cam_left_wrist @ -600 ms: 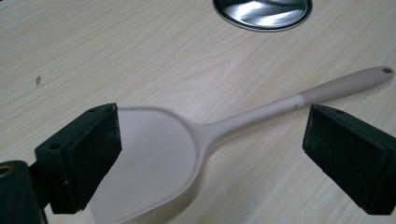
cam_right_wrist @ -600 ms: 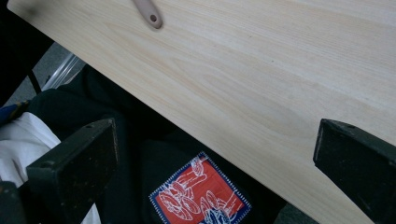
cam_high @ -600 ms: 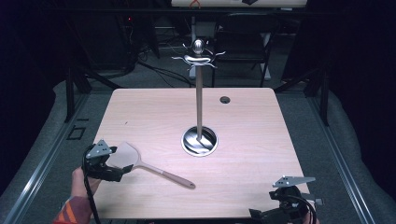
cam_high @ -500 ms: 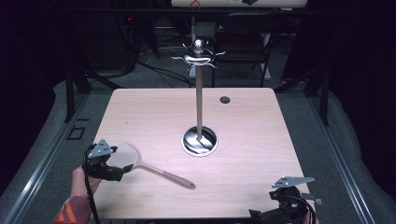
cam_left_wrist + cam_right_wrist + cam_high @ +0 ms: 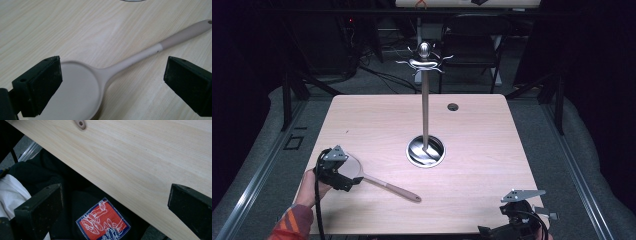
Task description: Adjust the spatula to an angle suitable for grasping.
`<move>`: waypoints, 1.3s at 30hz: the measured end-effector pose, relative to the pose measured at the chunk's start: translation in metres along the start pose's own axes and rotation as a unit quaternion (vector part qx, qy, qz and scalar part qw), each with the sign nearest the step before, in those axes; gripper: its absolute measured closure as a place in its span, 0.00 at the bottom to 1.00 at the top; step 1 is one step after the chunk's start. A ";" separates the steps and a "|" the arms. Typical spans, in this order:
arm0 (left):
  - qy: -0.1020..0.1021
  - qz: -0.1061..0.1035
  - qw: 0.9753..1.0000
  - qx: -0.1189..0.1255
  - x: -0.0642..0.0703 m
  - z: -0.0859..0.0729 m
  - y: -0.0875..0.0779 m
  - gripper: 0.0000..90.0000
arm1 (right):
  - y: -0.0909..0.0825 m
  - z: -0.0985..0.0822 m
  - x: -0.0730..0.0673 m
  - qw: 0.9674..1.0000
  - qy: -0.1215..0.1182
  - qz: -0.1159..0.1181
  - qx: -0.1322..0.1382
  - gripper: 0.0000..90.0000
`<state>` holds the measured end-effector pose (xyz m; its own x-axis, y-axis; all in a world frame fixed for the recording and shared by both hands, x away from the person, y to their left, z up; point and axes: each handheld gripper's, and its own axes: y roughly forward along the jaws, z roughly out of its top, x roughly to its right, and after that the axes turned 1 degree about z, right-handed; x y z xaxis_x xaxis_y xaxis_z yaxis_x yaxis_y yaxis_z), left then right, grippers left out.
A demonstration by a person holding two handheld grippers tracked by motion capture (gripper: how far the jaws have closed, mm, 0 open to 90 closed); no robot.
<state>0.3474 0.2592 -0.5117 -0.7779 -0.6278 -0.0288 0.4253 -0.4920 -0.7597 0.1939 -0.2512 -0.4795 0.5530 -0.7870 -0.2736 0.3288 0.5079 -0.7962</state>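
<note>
Table (image 5: 472, 150), stand (image 5: 425, 115): unchanged since earlier frame. Spoon (image 5: 384, 185) unmoved, at 8 o'clock from stand. Left gripper (image 5: 111, 82) stays low over spoon bowl, jaws wide, unclamped. Right gripper (image 5: 115, 207) released, at table's 5 o'clock edge.

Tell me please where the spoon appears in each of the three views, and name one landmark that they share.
High view: the spoon lies at lower left of the table, its bowl under the left hand-held gripper.
Left gripper view: the spoon runs from bottom centre to upper right, between the open jaws.
Right gripper view: its handle tip is at the top edge.
Shared landmark: the wooden table.
</note>
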 end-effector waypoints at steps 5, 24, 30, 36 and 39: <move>0.028 -0.016 0.999 -0.009 0.002 0.010 0.014 0.00 | 0.002 0.002 -0.002 1.000 -0.004 0.001 -0.006 0.00; 0.063 -0.056 0.995 -0.049 0.002 0.014 0.041 0.00 | 0.002 0.002 -0.002 1.000 -0.007 -0.004 -0.011 0.00; 0.060 -0.055 0.995 -0.057 0.001 0.015 0.044 0.02 | 0.002 0.002 -0.002 1.000 -0.009 -0.006 -0.013 0.00; 0.069 -0.062 0.994 -0.065 0.004 0.019 0.050 0.10 | 0.002 0.002 -0.002 1.000 -0.009 -0.005 -0.014 0.00; 0.071 -0.063 0.992 -0.079 0.005 0.020 0.055 0.13 | 0.002 0.002 -0.002 1.000 -0.010 -0.008 -0.015 0.00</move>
<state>0.3765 0.2169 -0.5405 -0.8823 -0.4706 -0.0092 0.2508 -0.4535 -0.8553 0.1948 -0.2478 -0.4798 0.5641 -0.7869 -0.2501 0.3151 0.4852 -0.8157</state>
